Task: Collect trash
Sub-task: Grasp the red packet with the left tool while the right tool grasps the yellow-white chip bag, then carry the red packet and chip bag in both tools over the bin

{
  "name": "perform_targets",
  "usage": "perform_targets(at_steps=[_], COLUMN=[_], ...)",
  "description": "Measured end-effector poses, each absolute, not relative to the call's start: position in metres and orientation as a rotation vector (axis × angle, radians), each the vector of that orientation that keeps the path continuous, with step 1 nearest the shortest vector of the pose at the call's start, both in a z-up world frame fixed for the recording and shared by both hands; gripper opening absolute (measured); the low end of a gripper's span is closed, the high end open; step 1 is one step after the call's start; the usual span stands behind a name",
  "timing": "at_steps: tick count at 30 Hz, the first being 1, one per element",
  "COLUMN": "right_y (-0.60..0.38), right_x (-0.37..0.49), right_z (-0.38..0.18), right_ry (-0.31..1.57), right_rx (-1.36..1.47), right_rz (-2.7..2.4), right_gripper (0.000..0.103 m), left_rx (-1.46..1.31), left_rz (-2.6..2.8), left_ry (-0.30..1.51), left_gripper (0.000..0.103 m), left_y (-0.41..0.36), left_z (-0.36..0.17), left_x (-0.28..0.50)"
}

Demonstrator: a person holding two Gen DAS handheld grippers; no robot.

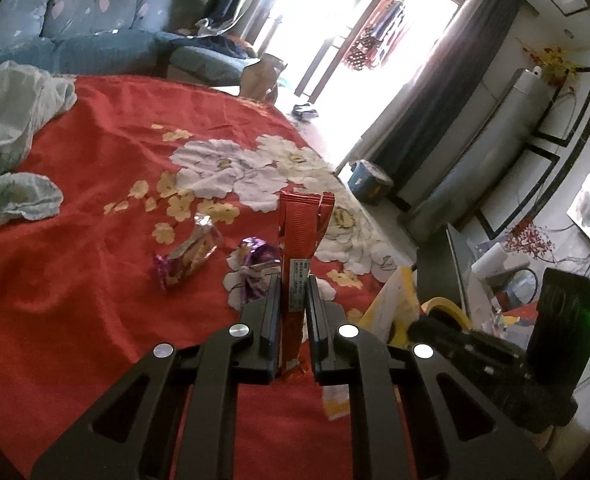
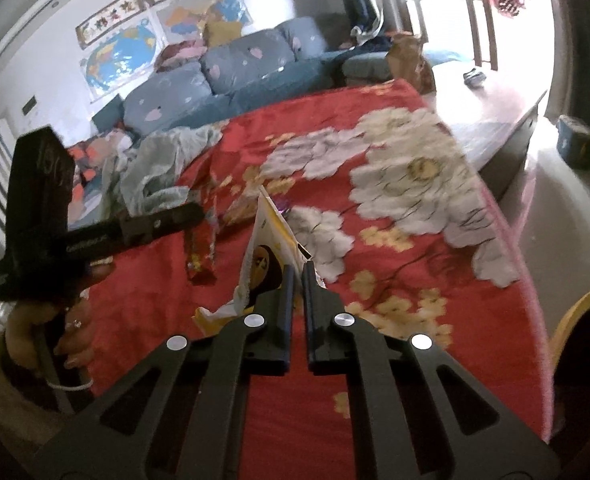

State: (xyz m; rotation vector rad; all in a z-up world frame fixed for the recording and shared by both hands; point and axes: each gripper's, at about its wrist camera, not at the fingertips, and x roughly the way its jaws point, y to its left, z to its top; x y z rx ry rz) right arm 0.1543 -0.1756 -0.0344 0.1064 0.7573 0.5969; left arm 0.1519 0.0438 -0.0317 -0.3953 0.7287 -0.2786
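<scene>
Trash wrappers are held in both grippers above a bed covered with a red blanket point(image 1: 75, 300) printed with large white and yellow flowers. The left gripper point(image 1: 293, 292) is clenched on a long red wrapper point(image 1: 301, 236), which stands upright between its two black fingers and rises well above the fingertips. The right gripper point(image 2: 298, 276) is clamped on a yellow and white wrapper point(image 2: 267, 240) bearing a dark round picture; the wrapper leans up and to the left from the closed fingertips, with a torn, crumpled end hanging near the left finger.

On the blanket just beyond the left gripper lies a purple wrapper point(image 1: 253, 264), close beside the left finger. A little farther left lies a clear snack packet with purple ends point(image 1: 189, 254), apart from the purple wrapper.

In the right wrist view, a person's hand point(image 2: 51, 332) at the near left grips the handle of the other gripper, which holds the red wrapper out over the blanket.

A pale green cloth point(image 1: 11, 140) lies crumpled at the far left of the bed. Beyond the bed stands a blue sofa point(image 2: 231, 72) with pink patterned cushions. Bright windows point(image 1: 335, 20) fill the far right.
</scene>
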Motion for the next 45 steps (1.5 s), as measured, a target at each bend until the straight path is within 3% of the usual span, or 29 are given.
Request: perform_targets(at_steps=[21, 45], right_y=[-0.249, -0.292], right_x=[0.148, 0.136], right_z=[-0.002, 0.015], right_ry=[0.652, 0.589], right_rx=[0.19, 0.217], right_rz=[0.458, 0.338], right_gripper=[0.002, 0.002], left_rx=[-0.316, -0.232], left_rz=[-0.383, -0.496], left_ry=[0.671, 0.672], left_gripper=[0.012, 0.012], left_y=[-0.011, -0.064], left_z=[0.002, 0.004], left_x=[0.135, 0.118])
